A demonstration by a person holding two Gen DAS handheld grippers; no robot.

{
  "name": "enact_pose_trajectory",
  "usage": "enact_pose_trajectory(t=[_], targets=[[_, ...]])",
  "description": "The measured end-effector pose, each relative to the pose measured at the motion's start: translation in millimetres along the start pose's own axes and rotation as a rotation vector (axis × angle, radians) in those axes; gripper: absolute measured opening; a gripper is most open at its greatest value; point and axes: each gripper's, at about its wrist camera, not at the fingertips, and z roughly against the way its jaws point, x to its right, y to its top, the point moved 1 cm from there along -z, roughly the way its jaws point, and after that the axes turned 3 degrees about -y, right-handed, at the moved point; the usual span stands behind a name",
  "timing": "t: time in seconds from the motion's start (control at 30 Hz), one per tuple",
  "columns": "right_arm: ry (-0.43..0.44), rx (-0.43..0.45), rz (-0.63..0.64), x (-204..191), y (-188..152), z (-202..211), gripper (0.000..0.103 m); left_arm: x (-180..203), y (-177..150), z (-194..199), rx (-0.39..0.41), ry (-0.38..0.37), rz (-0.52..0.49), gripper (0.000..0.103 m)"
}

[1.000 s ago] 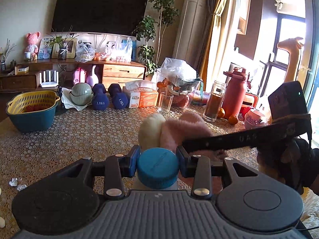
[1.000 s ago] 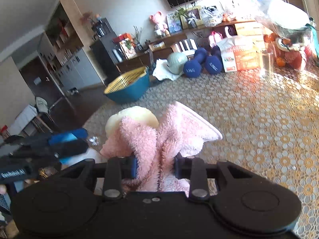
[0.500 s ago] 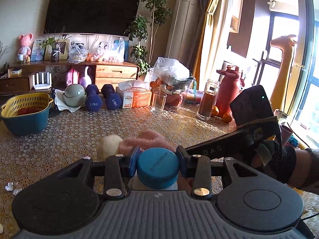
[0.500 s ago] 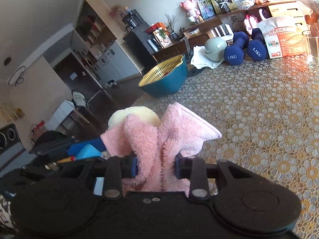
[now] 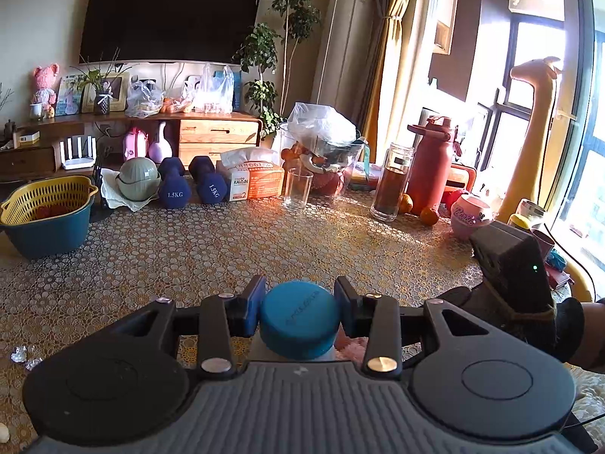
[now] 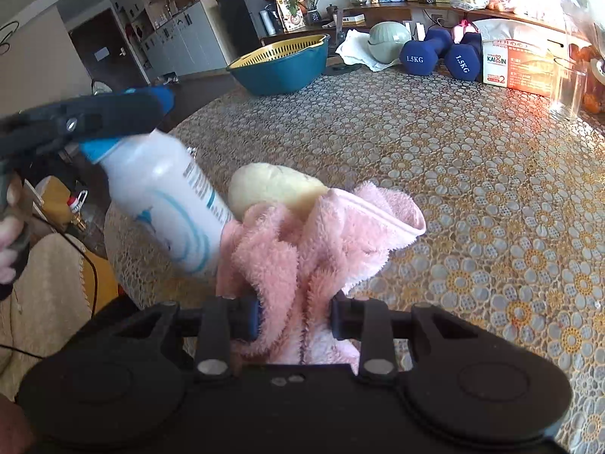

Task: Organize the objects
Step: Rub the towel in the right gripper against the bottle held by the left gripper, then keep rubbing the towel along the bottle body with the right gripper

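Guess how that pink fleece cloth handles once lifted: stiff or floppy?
Probably floppy: the pink fleece cloth bunches in folds between the right gripper fingers, edges drooping. Likely light, being thin fluffy fabric. Its pile probably grips the pads rather than slipping.

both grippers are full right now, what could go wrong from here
1. The left gripper holds the white bottle only by its blue cap, and the body hangs tilted; it could swing or slip out.
2. The bottle sits against the pink towel in the right gripper, so moving either may drag the other.
3. The towel's loose folds could snag the patterned tablecloth.
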Motion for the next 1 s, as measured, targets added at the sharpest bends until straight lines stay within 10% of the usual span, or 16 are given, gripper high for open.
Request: enact_pose_trajectory(t=[0.2, 0.5, 0.7, 1.0], targets=[[-0.075, 0.122, -0.157, 13.2, -0.8, 32.2, 0.031, 2.4, 1.5, 0.2, -0.011, 0.018, 0.013, 0.039], [0.135, 0.394, -0.44, 1.0, 2.2, 69.7, 0.031, 0.6, 2.7, 1.6, -0.019, 0.037, 0.049, 0.04], [0.172, 0.416, -0.506, -5.9, -10.7, 44.0, 0.031, -5.3, 1.0, 4.6, -0.015, 0.046, 0.073, 0.039], [-0.023, 0.263, -0.406, -7.1, -10.4, 5.2, 0.031, -12.9, -0.4, 8.1, -0.007, 0.037, 0.099, 0.039]])
